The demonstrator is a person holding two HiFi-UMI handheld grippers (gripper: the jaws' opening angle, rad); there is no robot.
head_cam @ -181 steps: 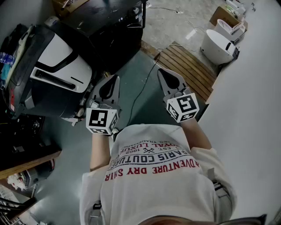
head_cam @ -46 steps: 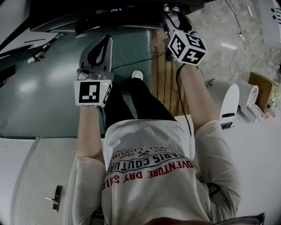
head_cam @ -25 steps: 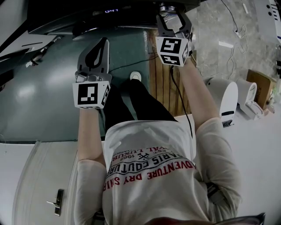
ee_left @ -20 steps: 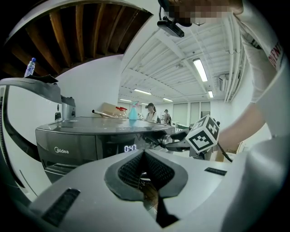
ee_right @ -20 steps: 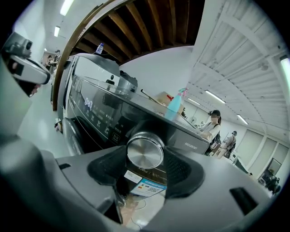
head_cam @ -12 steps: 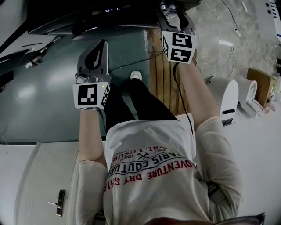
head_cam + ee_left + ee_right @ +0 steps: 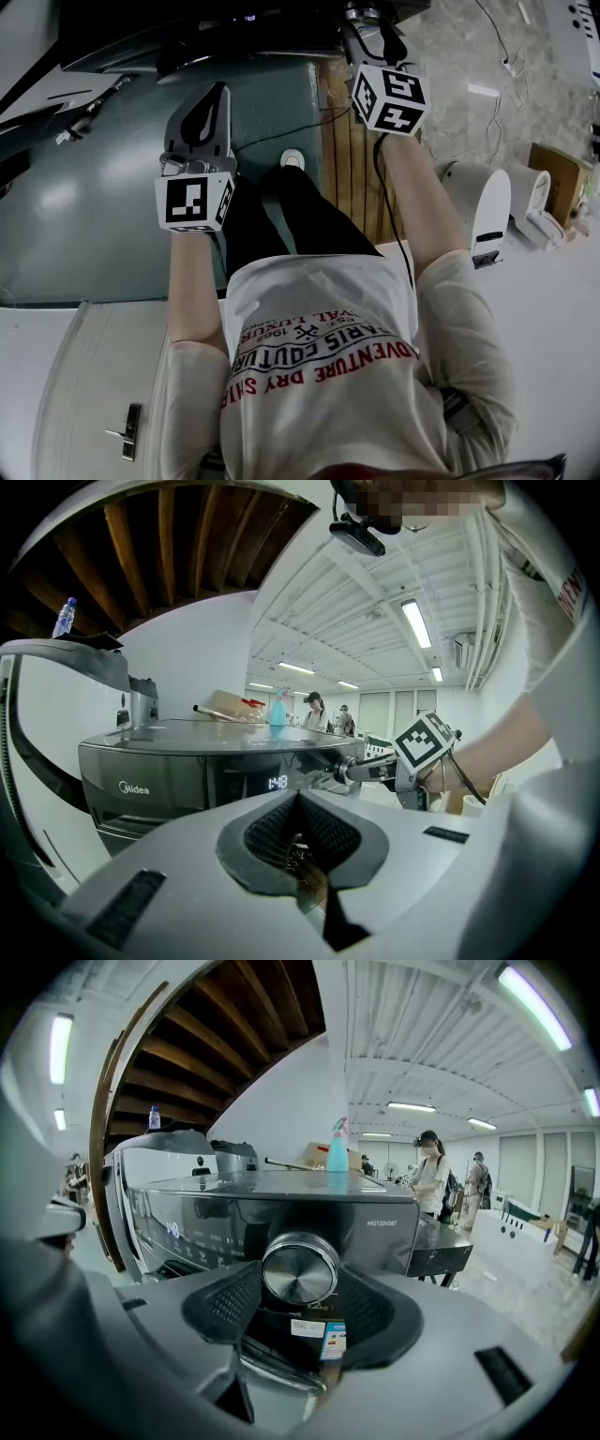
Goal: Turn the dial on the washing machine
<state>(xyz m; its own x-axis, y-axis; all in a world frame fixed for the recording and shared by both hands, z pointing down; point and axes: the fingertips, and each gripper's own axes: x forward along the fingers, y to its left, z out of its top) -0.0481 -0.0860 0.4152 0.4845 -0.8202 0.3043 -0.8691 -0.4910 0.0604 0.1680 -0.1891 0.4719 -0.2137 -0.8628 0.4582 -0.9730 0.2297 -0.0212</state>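
Observation:
The dark Midea washing machine runs along the top of the head view. Its round silver dial sits on the front panel between the ribbed pads of my right gripper, which press on its two sides. From the head view that gripper reaches up to the dial at the panel's right end. My left gripper hangs apart over the green floor, shut with nothing in it. In the left gripper view, the left gripper faces the lit display and the dial.
A wooden pallet lies under the machine's right end, with a black cable trailing across the floor. White appliances and a cardboard box stand to the right. A blue spray bottle rests on the machine's top. People stand far behind.
The right gripper's marker cube has rolled about its axis while staying at the dial. The left gripper has held still.

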